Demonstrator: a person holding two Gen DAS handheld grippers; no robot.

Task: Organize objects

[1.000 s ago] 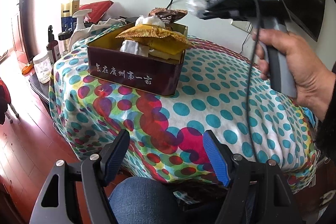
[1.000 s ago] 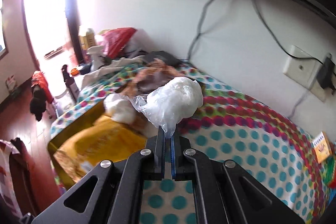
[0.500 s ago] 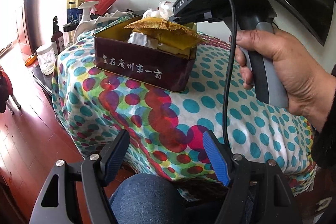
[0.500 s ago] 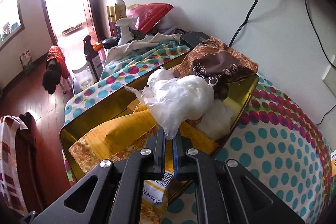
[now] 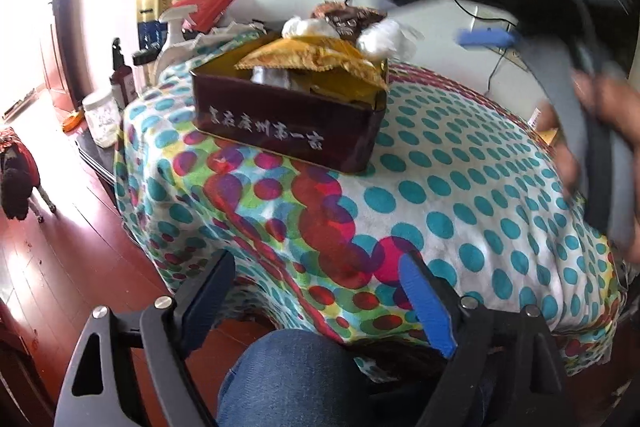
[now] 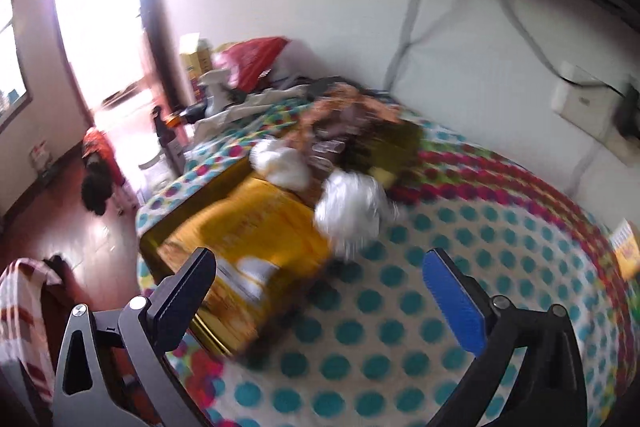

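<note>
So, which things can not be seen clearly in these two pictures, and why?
- Right gripper, left wrist view: smeared by motion; only one blue pad is clear.
- White plastic bag, right wrist view: blurred, so whether it rests fully inside the tin is unclear.
- Tin's lower contents, both views: hidden under the yellow packet.
- Brown snack bag, right wrist view: print unreadable from blur.

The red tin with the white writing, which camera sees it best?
The left wrist view: the red tin is sharp there, its lettered side facing the camera. The right wrist view is blurred and shows only its gold rim and inside under the snack bags.
</note>
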